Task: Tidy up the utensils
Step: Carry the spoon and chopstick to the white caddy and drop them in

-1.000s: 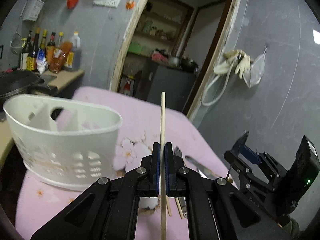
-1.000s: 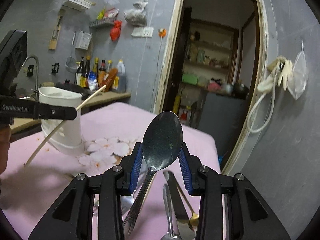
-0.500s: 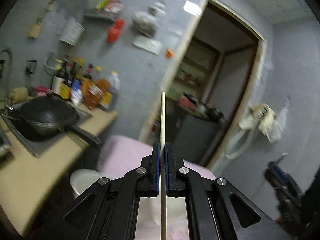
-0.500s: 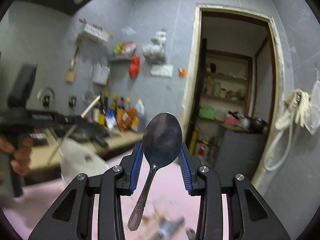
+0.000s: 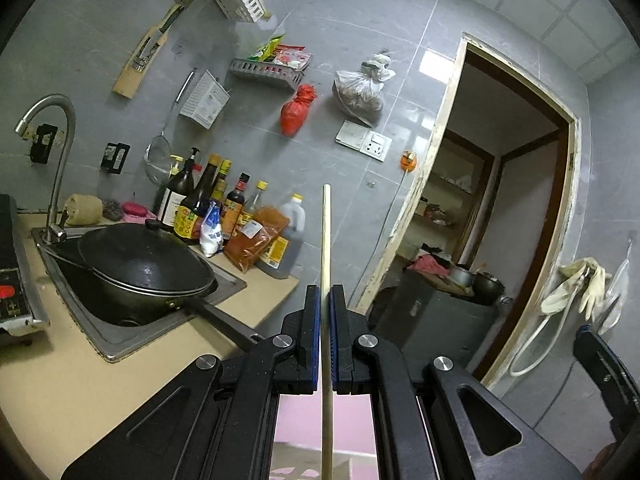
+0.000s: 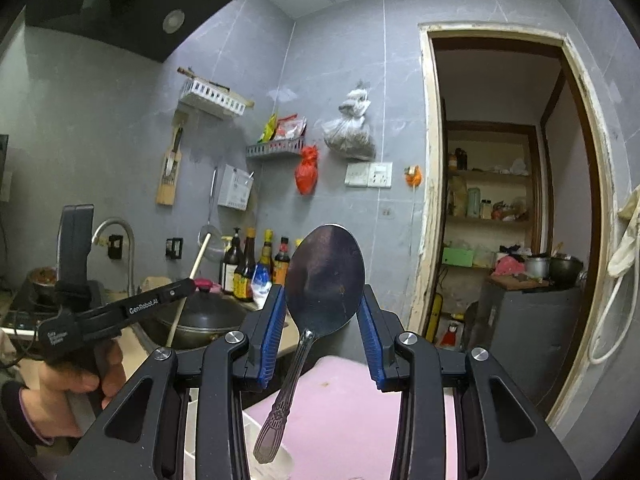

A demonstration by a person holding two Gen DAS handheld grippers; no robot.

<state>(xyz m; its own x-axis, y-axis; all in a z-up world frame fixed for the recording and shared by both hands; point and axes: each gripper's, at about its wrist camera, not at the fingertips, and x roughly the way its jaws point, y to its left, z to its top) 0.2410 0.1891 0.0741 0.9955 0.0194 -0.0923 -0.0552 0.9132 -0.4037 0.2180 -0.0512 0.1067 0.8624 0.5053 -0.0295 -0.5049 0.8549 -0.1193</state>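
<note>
Carry step: left gripper pinched on pale wooden chopstick; right gripper clamped round steel spoon. Lowering into white plastic holder, near pink-clothed desk edge, judged next.

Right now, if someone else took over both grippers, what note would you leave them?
Left gripper: shut on a wooden chopstick, held upright.
Right gripper: shut on the bowl of a metal spoon, handle hanging down.
Both are raised above the pink table; a white holder rim shows just below the spoon handle.
Done: both utensils picked up.
Left: drop each into the holder.
</note>
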